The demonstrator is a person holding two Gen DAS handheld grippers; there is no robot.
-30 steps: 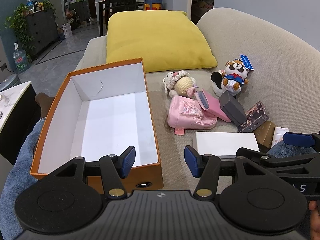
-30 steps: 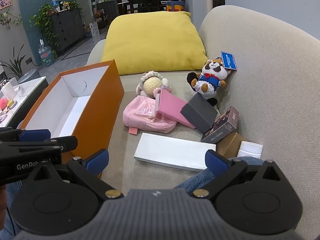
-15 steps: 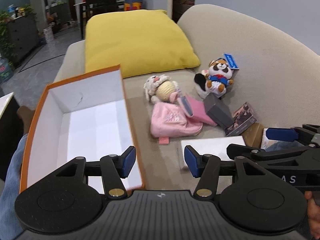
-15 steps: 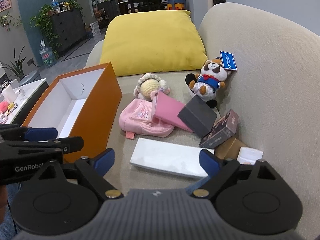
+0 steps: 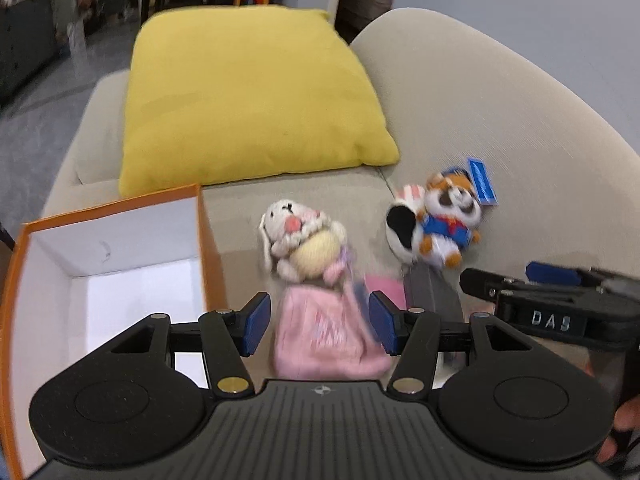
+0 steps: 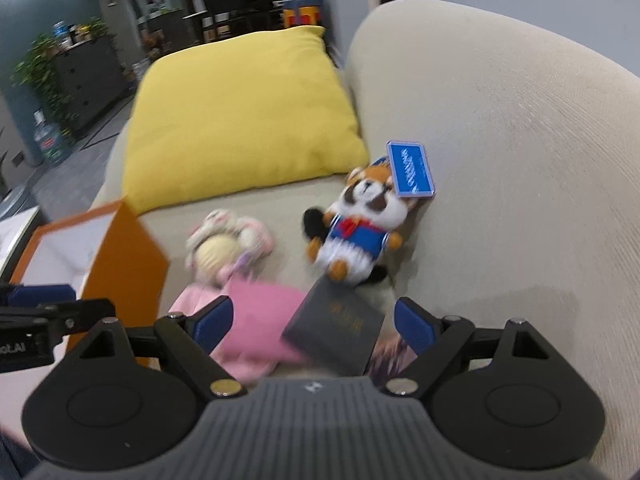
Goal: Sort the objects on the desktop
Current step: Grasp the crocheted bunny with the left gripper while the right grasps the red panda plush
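An open orange box (image 5: 100,280) with a white inside sits on the sofa seat at the left; its side shows in the right wrist view (image 6: 120,264). My left gripper (image 5: 318,328) is open over a pink pouch (image 5: 320,336). My right gripper (image 6: 314,326) is open over a dark grey box (image 6: 334,328) and the pink pouch (image 6: 256,312). A cream doll (image 5: 300,240) and a raccoon plush (image 5: 444,220) with a blue tag lie beyond; both show in the right wrist view, doll (image 6: 228,248) and plush (image 6: 356,228).
A yellow cushion (image 5: 248,100) leans at the far end of the seat. The beige sofa back (image 6: 500,160) rises on the right. The right gripper's body (image 5: 560,308) shows at the right of the left wrist view.
Both grippers have moved forward and right over the pile of objects. The white flat box and the items by the sofa back have dropped out of view. Both stay open.
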